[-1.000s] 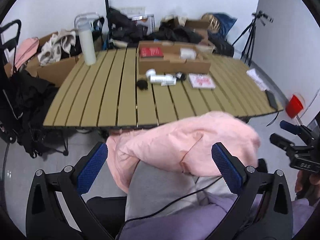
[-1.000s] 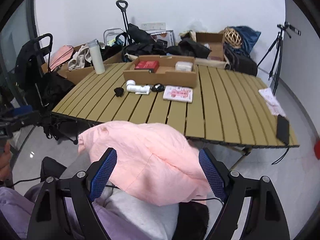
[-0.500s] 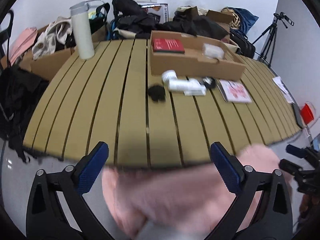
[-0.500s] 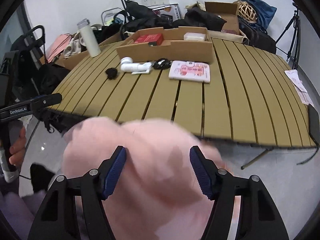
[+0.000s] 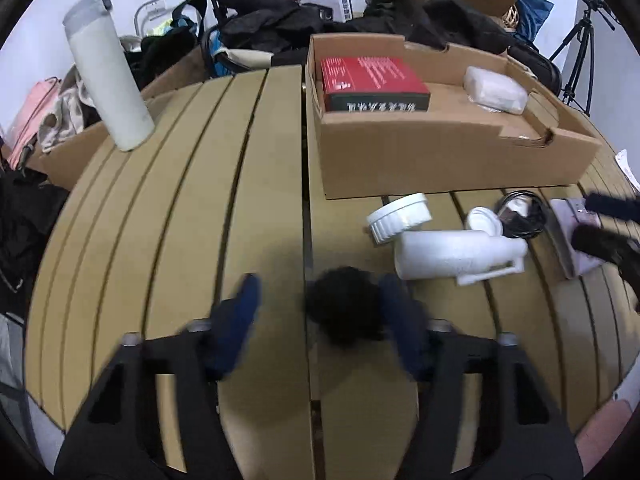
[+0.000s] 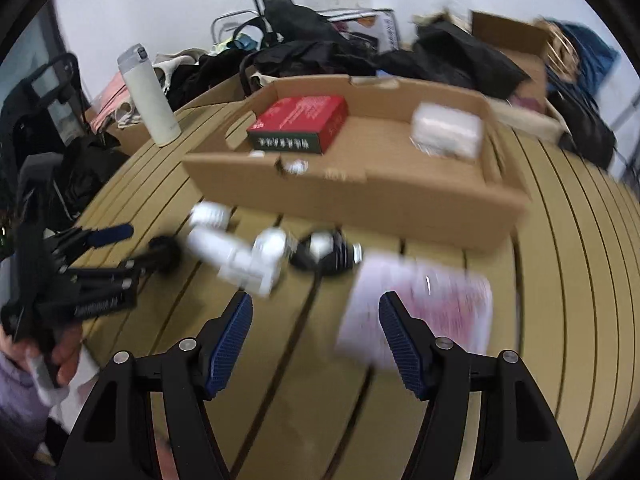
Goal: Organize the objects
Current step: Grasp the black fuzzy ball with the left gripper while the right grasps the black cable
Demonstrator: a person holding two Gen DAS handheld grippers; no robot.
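Observation:
A cardboard tray on the slatted wooden table holds a red box and a white packet. In front of it lie a black fuzzy ball, a white pipe fitting, a black coiled cable and a pink-white booklet. My left gripper is open, the ball between its fingers near the right one. My right gripper is open and empty, its right finger over the booklet's edge.
A white flask stands at the table's far left. Black clothes, bags and boxes crowd the table's back edge. A tripod stands at the far right. The left gripper shows in the right wrist view.
Both grippers have moved forward from over my lap and pink sleeve to low over the table. The left now straddles the black ball; the right has reached the booklet.

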